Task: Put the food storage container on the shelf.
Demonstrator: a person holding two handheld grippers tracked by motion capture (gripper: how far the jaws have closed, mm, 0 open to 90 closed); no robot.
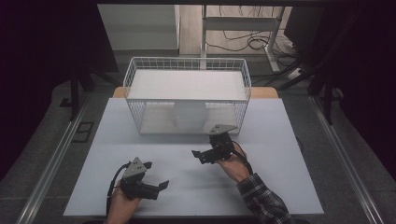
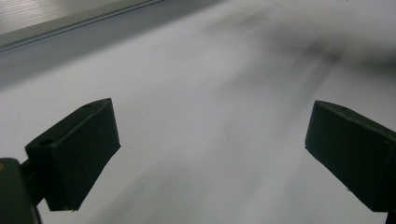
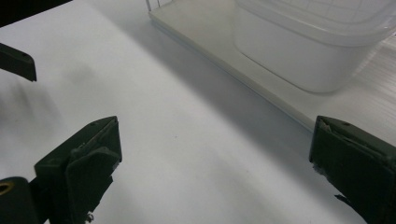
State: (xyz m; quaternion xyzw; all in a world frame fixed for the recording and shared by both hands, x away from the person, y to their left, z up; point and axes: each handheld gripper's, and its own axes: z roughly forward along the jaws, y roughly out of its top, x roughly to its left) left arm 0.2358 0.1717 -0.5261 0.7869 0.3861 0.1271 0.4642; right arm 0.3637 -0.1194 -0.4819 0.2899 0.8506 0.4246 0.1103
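step: approach, nothing held | my left gripper [image 2: 210, 149] wide, right gripper [image 3: 215, 172] wide | next (I judge): reach white tub [image 3: 299, 51] under wire basket [image 1: 187, 74]

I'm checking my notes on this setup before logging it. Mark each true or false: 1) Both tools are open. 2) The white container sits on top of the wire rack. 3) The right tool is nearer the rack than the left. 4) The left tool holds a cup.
1) True: the left tool and the right tool both have their jaws spread, with nothing between them.
2) False: the white container sits on the lower level of the wire rack, under its top shelf.
3) True.
4) False: it holds nothing, over the bare white table.
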